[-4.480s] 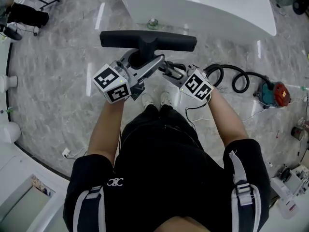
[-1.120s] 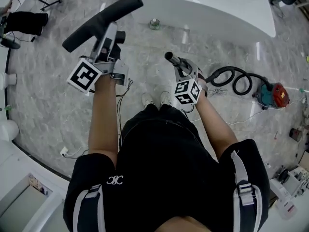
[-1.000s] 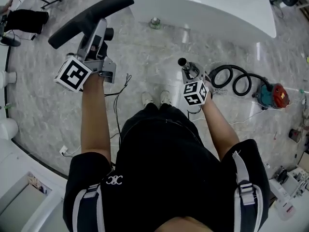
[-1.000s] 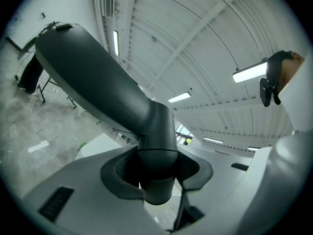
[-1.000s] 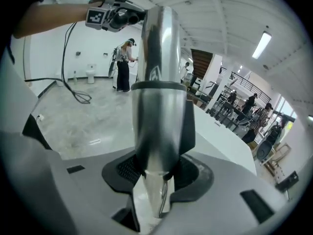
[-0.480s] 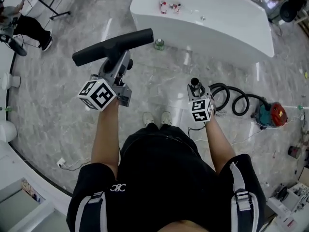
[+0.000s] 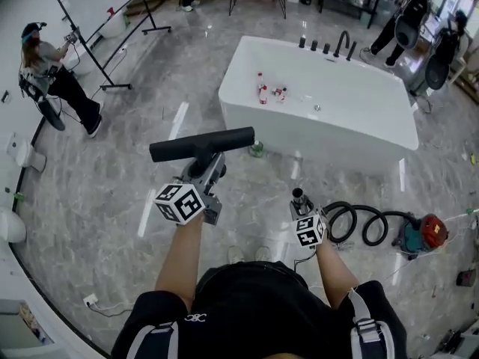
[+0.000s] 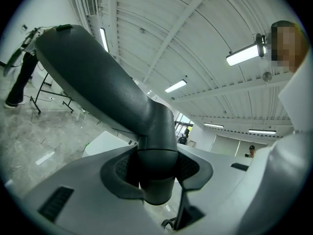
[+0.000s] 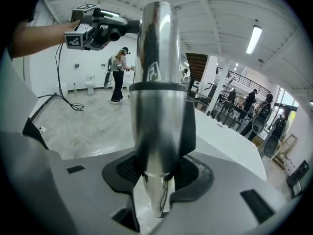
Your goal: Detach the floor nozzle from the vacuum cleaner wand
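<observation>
The black floor nozzle (image 7: 202, 142) is off the wand and hangs in the air, a long bar lying crosswise. My left gripper (image 7: 203, 172) is shut on its round neck (image 8: 155, 151), with the bar (image 8: 93, 82) rising up and to the left in the left gripper view. My right gripper (image 7: 301, 209) is shut on the shiny metal wand (image 9: 159, 97), which stands upright. The wand's open end (image 7: 299, 194) faces up with nothing on it. A gap of floor separates nozzle and wand. The left gripper (image 9: 105, 31) shows in the right gripper view at the upper left.
A black hose (image 7: 358, 226) coils from the wand to the red and teal vacuum body (image 7: 420, 234) on the marble floor at right. A white bathtub (image 7: 329, 126) stands ahead. One person (image 7: 56, 81) stands by a whiteboard at far left; others are at the back right.
The nozzle, joined to the wand in the oldest frame, is now apart from it. The left gripper has carried it in toward the middle; the head view has tilted up, showing more room.
</observation>
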`<state>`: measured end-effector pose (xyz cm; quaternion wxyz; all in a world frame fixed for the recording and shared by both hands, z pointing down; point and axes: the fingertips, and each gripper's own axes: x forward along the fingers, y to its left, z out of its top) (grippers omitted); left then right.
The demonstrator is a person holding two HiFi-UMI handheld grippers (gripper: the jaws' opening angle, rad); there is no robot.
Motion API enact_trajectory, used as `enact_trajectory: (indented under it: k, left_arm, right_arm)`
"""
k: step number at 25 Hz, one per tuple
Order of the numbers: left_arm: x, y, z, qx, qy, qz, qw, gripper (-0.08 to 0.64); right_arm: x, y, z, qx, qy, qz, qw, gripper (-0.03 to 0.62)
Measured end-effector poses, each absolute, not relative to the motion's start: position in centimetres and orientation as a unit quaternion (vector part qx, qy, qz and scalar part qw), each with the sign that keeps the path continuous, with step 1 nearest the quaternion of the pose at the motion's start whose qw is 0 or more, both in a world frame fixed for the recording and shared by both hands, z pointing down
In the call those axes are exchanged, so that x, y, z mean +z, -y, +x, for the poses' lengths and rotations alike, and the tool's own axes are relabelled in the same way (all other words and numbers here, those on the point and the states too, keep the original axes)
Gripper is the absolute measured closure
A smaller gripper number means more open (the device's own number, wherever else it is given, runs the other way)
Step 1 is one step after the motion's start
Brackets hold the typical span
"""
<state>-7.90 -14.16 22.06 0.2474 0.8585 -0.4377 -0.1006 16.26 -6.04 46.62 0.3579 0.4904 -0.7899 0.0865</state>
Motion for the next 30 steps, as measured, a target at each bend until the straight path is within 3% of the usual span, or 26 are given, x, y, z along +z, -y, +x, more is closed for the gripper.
enact_trajectory:
  k: [17,30]
  left_arm:
    - [20.6,11.3,-10.5,-0.096,0.449,0.855,0.24,0.394]
    - [30.8,12.7,-13.6,-0.082,0.493,0.819,0.283,0.394]
  right_arm:
    - [48.0,4.9,11.8,0.082,0.804,0.442,0.39,0.422]
    - [58.6,7.4,5.1,0.085,0.823,0.331,0.454,0.422]
